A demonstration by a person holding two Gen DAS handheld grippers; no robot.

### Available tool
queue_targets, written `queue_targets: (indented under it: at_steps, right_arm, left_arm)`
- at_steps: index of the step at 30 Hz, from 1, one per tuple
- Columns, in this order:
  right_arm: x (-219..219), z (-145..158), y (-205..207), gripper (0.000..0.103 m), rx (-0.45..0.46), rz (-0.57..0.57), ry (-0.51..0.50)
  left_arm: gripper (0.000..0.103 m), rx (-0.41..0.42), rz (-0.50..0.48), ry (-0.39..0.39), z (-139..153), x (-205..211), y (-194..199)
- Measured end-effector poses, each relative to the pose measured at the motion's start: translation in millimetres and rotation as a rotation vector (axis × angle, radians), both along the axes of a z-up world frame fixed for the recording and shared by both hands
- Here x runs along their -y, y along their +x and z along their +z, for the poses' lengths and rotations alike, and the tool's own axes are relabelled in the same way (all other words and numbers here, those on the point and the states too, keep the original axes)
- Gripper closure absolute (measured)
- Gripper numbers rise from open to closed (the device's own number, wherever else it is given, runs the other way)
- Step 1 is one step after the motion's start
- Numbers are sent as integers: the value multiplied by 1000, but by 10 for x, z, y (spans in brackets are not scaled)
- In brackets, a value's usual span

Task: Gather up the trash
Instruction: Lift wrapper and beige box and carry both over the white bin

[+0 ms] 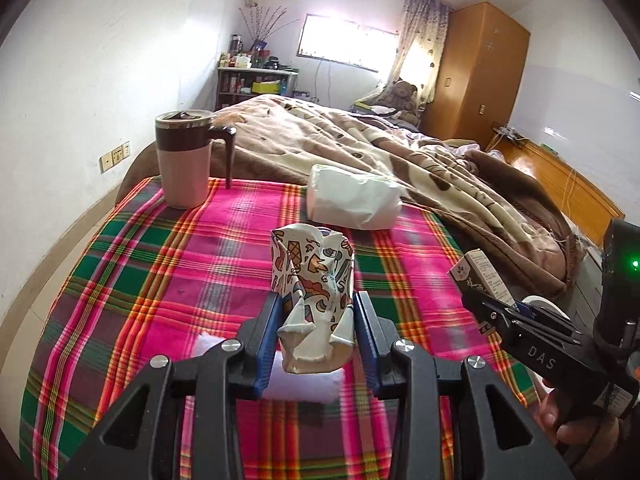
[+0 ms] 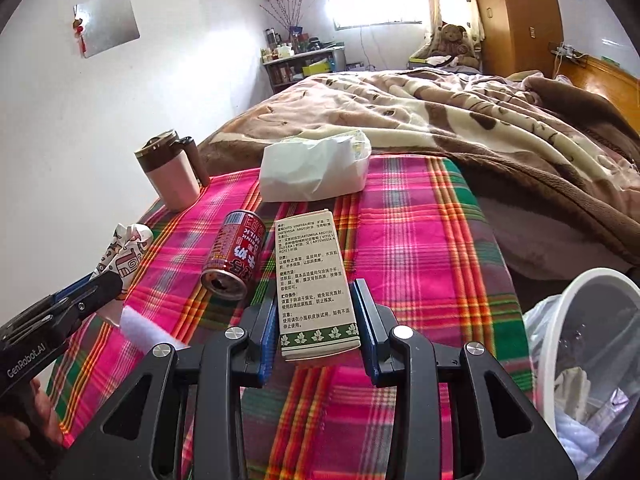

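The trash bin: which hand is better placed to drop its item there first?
Right, probably. The trash bin shows just beside the right gripper, which holds the box. The left gripper, with the crumpled paper cup, sits farther from it.

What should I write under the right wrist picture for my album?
Right hand-held gripper grips a printed box above the plaid bedspread, beside a red can and a bin.
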State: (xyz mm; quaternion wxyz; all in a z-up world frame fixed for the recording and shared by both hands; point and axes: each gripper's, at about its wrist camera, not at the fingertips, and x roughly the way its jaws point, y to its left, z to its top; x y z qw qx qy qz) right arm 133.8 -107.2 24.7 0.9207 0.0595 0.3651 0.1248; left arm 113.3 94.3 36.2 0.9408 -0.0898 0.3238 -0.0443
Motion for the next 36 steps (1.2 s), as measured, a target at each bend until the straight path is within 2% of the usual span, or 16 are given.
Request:
queue_targets:
  at_steps: [13,24,36]
  right_arm:
    - [427,64,-379,67,29,-83,13]
    - [918,131,-674,67,68,-207,9]
    - [1535,87,-857,67,62,-356,6]
  left_arm:
    - [65,57,-102,18,122,554,-304]
    - [65,86,-229,36,182,1166,-415]
    - [65,64,-390,43,118,1940,-381]
